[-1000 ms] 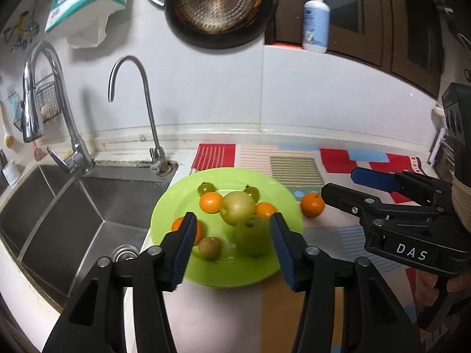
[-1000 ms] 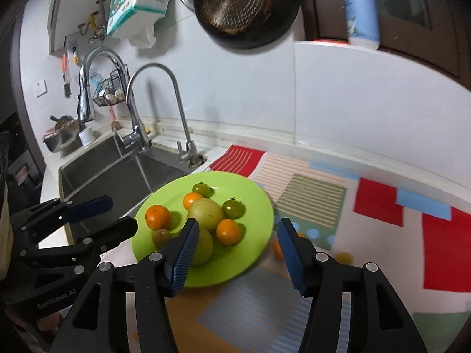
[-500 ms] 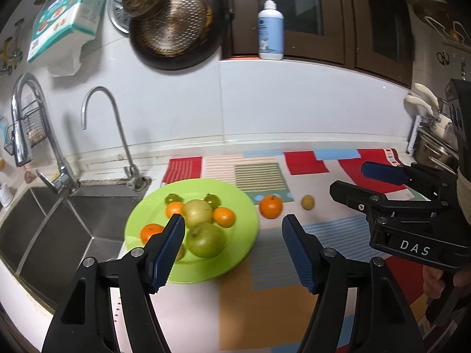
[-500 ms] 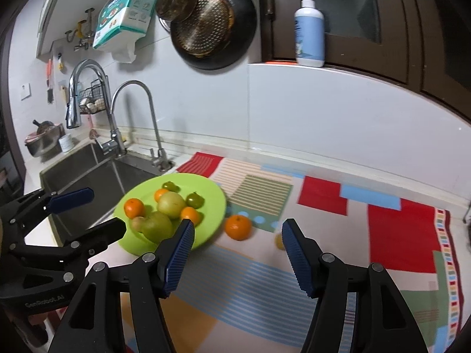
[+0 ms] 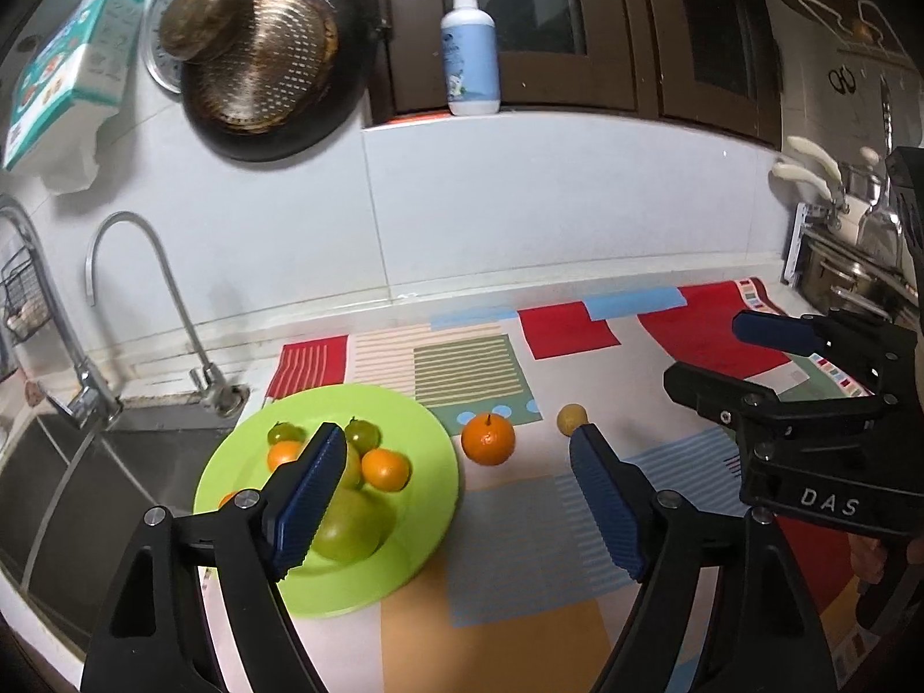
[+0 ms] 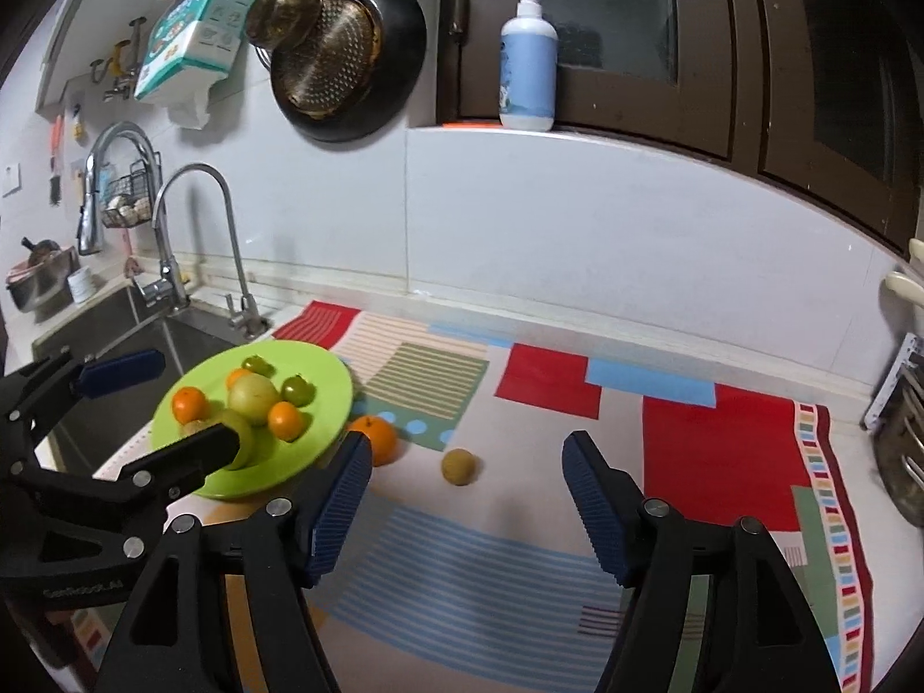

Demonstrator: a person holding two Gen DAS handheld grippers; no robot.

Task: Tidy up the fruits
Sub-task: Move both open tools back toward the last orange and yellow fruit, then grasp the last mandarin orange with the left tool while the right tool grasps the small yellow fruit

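Kitchen counter under a patchwork mat: both my grippers, left (image 5: 456, 496) and right (image 6: 465, 499), are opening and empty, the loose orange (image 5: 488, 439) and small brown fruit (image 6: 459, 466) just ahead, so I should straddle one fully before squeezing.

Dim, bluish indoor light; fisheye-bent edges, perhaps slight blur.
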